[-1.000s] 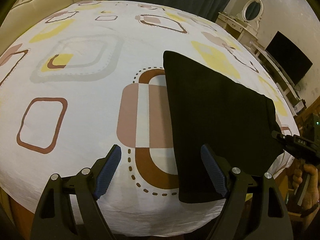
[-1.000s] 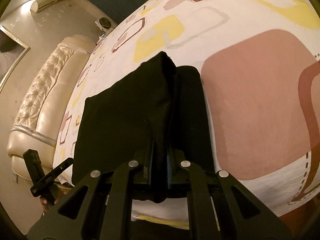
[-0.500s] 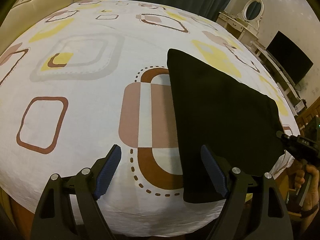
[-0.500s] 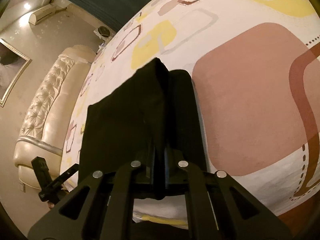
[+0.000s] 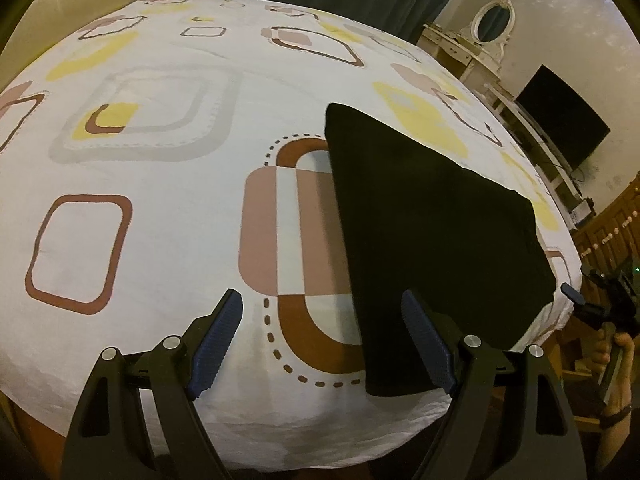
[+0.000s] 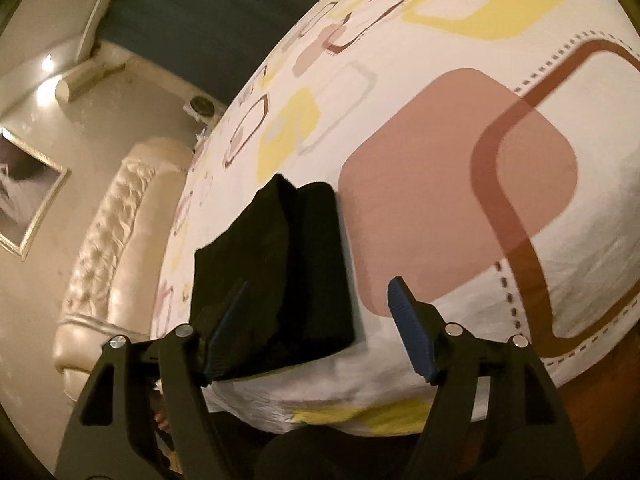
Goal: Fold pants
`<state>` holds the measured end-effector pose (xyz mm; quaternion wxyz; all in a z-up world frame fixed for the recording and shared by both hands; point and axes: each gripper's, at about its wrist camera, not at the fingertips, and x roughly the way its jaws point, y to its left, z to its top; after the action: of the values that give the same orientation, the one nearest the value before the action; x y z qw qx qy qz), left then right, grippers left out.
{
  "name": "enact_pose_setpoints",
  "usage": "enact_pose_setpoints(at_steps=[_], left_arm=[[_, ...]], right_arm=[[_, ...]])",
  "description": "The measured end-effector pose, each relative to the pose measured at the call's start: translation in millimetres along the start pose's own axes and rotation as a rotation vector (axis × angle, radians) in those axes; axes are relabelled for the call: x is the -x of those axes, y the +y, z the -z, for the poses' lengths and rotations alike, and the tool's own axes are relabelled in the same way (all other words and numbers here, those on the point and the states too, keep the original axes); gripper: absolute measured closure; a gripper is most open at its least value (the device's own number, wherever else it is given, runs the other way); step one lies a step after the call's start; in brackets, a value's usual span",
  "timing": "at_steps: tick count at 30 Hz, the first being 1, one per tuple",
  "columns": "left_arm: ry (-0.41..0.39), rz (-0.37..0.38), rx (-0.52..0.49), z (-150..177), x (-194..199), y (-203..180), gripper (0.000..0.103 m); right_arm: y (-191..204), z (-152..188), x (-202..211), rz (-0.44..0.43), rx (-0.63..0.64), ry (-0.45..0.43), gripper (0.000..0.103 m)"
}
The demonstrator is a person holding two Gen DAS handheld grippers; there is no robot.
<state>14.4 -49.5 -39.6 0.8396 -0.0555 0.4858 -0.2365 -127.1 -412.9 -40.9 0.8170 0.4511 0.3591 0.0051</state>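
The black pants (image 5: 432, 220) lie folded into a thick rectangle on the patterned bed sheet (image 5: 160, 200), near the bed's front right edge. My left gripper (image 5: 320, 308) hovers open over the sheet; its right finger overlaps the pants' near corner and nothing sits between the pads. In the right wrist view the pants (image 6: 288, 264) rest flat beyond my right gripper (image 6: 318, 292). Its jaws are opening and the pads do not press on the cloth. A hand holds that right gripper (image 5: 576, 296) at the pants' right edge in the left wrist view.
A cream tufted headboard (image 6: 104, 248) runs along the bed's far side. A dressing table with an oval mirror (image 5: 492, 24), a dark TV screen (image 5: 560, 116) and wooden cabinets (image 5: 608, 232) stand off the bed to the right. The bed edge drops off just below both grippers.
My right gripper was shut on a raised fold of the pants; it has let go, opened and drawn back. The pants have settled flat. My left gripper has not moved.
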Motion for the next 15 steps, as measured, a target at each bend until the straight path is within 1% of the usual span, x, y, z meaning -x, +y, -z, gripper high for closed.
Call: enact_pose_setpoints(at_steps=[5,12,15], left_arm=[[0.012,0.011,-0.001,3,-2,-2,0.022],[0.033,0.027,0.009,6,-8,-7,0.022],[0.040,0.050,0.021,5,-10,-8,0.022]], right_arm=[[-6,4,-9,-0.017,-0.026,0.028,0.032],[1,13,-33,-0.014,-0.005,0.084,0.031],[7,16,-42,-0.018,0.015,0.091,0.028]])
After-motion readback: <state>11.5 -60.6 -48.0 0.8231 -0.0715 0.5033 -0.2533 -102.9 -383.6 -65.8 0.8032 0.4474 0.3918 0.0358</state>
